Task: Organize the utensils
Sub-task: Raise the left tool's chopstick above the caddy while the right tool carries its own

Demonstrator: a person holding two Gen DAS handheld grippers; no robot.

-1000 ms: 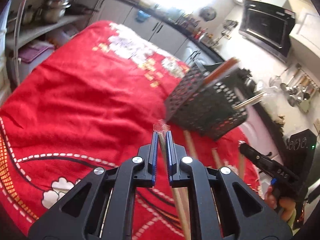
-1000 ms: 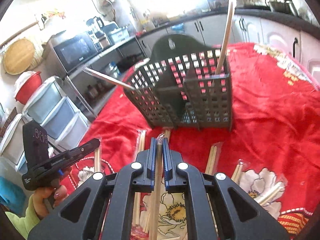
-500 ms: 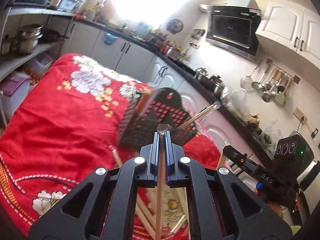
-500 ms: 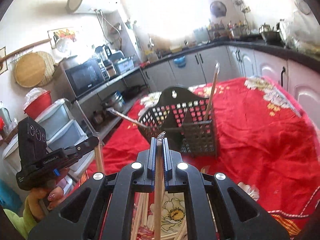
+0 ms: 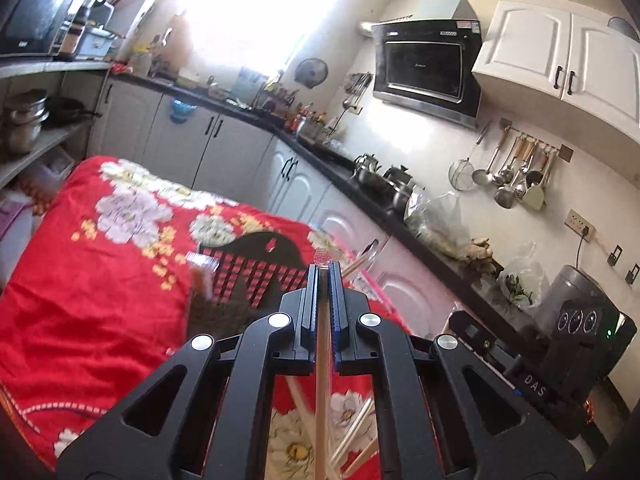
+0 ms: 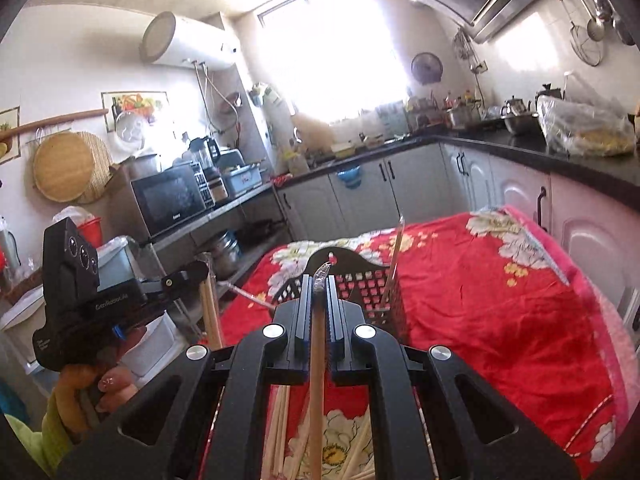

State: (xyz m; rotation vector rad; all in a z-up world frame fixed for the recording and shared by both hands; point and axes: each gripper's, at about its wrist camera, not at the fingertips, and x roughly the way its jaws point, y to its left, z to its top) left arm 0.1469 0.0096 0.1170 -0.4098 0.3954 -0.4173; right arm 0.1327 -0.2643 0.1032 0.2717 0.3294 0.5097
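My left gripper (image 5: 323, 270) is shut on a wrapped pair of wooden chopsticks (image 5: 321, 380) that hangs down between its fingers. The right gripper (image 6: 319, 282) is shut on another wrapped pair (image 6: 316, 364). Both are raised above the red flowered cloth (image 5: 92, 300), with the black perforated utensil basket (image 6: 370, 290) just beyond their tips. In the basket (image 5: 256, 270) one chopstick stands upright (image 6: 396, 256) and another leans out to the left (image 6: 248, 292). Several more wrapped chopsticks lie on the cloth below the grippers (image 5: 356, 428) (image 6: 280, 420). The right wrist view shows the left gripper (image 6: 188, 276) held by a hand.
White kitchen cabinets under a dark counter (image 5: 248, 148) run behind and to the right of the table. A metal shelf with pots (image 5: 24, 128) and a microwave (image 6: 172, 200) stands on the left. Ladles hang on the wall (image 5: 516, 172).
Both grippers have risen and tilted up with their chopsticks still held. The basket now sits lower and smaller in both views, and more of the kitchen shows.
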